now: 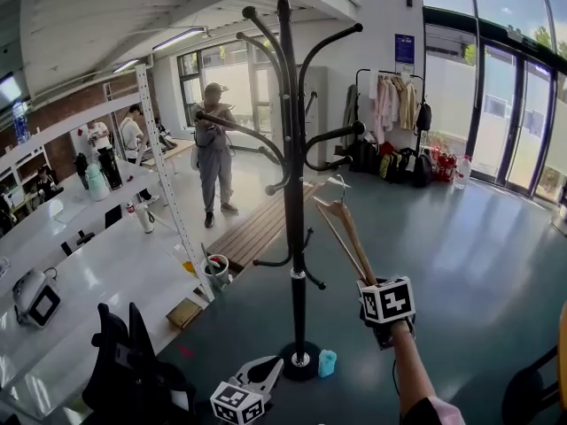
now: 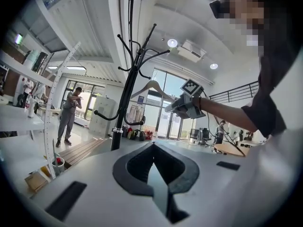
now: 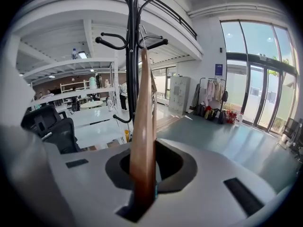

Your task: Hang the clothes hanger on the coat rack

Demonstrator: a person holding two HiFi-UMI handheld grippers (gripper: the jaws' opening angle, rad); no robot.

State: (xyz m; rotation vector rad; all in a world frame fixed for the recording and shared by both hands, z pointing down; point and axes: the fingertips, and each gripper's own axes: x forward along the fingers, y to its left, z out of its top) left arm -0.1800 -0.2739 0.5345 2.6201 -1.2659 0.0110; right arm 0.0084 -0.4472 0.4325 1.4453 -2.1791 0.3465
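A black coat rack [image 1: 293, 202] with curved hooks stands on the floor in front of me. My right gripper [image 1: 373, 284] is shut on one arm of a wooden clothes hanger [image 1: 345, 231]. It holds the hanger up just right of the pole, with the metal hook near a lower rack hook. In the right gripper view the hanger [image 3: 142, 126] rises from between the jaws toward the rack [image 3: 131, 56]. The left gripper [image 1: 269, 369] is low, left of the rack's base, shut and holding nothing. Its own view shows the rack [image 2: 125, 98], the hanger [image 2: 152, 86] and the right gripper [image 2: 187, 106].
White shelving [image 1: 168, 184] runs along the left, with a black office chair [image 1: 124, 361] near me. A small blue object [image 1: 327, 362] lies by the rack base. A person [image 1: 214, 158] stands behind the rack near a wooden platform [image 1: 257, 228]. A clothes rail [image 1: 394, 104] stands by the windows.
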